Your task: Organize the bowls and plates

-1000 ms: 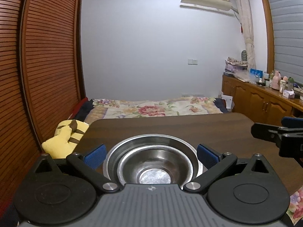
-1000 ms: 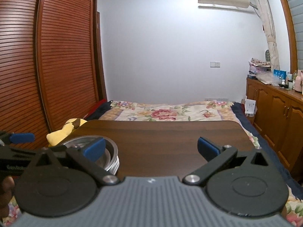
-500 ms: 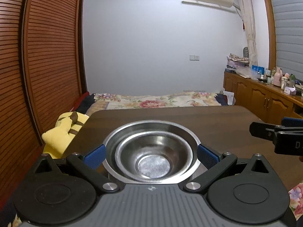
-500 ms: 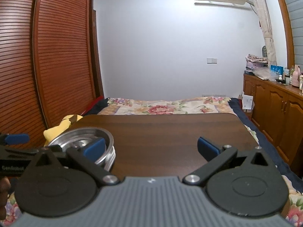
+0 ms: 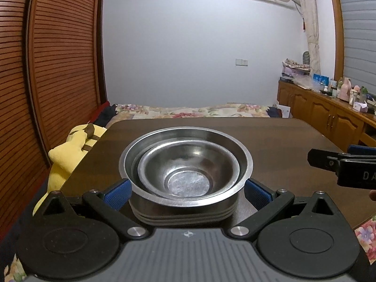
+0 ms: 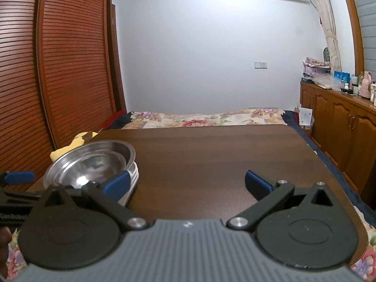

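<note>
smaller bowl (image 5: 188, 164) nested in stacked bowls (image 5: 185, 209) on table (image 5: 282, 145) left part, bed (image 5: 192, 111) behind

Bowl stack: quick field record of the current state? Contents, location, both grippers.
stack: steel bowls nested, smaller one inside; ridged rims of more beneath
location: dark wooden table, near its left edge
left gripper: open, fingers either side of the stack, contact unclear
right gripper: open, empty, over bare table
beside table: yellow plush toy

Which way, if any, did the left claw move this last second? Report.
Yes, downward. Against the bowls on the table, the left claw sat level with the rim; now its open pads flank the stack's side below it.
</note>
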`<state>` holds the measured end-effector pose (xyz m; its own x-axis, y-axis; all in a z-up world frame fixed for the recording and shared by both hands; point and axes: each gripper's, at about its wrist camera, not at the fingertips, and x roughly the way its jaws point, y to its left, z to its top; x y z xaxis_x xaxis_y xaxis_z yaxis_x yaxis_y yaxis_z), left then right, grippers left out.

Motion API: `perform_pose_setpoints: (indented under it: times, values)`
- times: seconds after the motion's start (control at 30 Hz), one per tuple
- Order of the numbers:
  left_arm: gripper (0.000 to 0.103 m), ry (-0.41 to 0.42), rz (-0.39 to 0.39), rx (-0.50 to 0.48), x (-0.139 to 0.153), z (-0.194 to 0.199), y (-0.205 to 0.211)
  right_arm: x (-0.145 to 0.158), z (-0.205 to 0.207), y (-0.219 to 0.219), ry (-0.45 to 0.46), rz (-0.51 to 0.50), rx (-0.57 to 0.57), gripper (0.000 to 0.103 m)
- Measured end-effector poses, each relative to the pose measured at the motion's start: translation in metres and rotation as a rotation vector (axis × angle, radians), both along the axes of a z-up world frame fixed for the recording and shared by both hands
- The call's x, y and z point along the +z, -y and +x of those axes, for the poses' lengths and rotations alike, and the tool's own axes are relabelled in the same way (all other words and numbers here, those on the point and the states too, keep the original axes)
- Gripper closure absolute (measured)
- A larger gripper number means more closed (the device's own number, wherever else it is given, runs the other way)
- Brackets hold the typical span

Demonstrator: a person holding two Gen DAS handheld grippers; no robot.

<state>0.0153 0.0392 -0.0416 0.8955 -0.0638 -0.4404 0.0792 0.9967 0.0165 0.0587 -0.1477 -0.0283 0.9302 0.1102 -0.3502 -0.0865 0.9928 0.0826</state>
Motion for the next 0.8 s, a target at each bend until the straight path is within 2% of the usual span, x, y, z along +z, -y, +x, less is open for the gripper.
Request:
perform_pose_setpoints:
  times: [0.8]
  values:
    - [0.0, -0.001, -0.003, 0.009, 0.0012, -0.0001, -0.0028, -0.0009, -0.0011, 0.006, -0.001, 0.004, -0.004, 0.0]
